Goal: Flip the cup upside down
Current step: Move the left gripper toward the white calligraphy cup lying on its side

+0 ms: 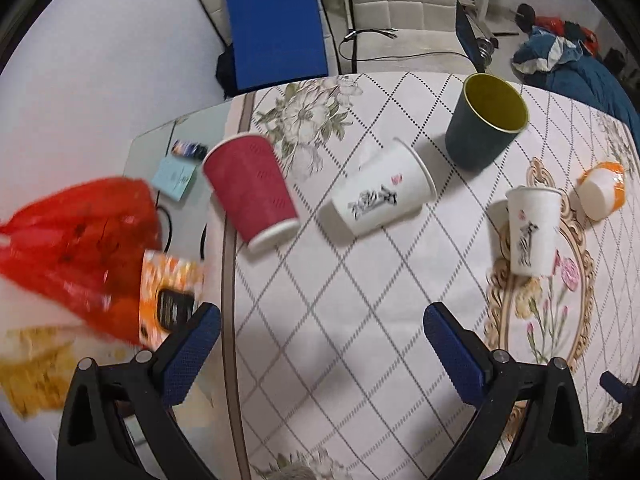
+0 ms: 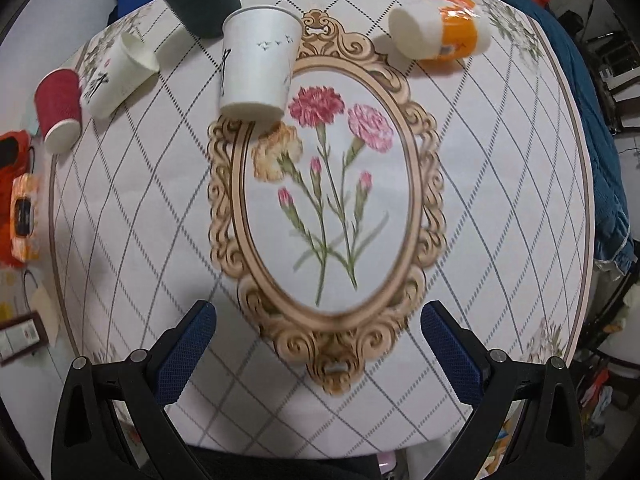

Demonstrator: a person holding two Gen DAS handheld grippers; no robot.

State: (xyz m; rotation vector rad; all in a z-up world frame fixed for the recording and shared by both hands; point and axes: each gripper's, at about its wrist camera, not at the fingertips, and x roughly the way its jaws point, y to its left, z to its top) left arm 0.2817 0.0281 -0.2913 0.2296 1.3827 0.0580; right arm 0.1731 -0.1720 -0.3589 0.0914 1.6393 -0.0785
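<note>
Several cups stand on a patterned tablecloth [image 1: 340,300]. A red cup [image 1: 250,188] stands upside down, rim on the cloth, at the left. A white printed cup [image 1: 380,196] stands mouth up beside it, and a dark green cup [image 1: 486,120] with a yellow inside stands mouth up behind. Another white printed cup [image 1: 532,232] and an orange-and-white cup [image 1: 602,190] are at the right. In the right wrist view the white cup [image 2: 258,66] stands mouth up, the orange-and-white cup [image 2: 440,32] lies on its side. My left gripper [image 1: 320,332] and right gripper [image 2: 316,328] are open and empty, above the cloth.
A red plastic bag [image 1: 76,240] and an orange packet [image 1: 168,296] lie at the table's left edge. A blue board [image 1: 276,24] and a padded chair [image 1: 400,4] stand behind the table. Blue bedding [image 2: 604,140] lies to the right.
</note>
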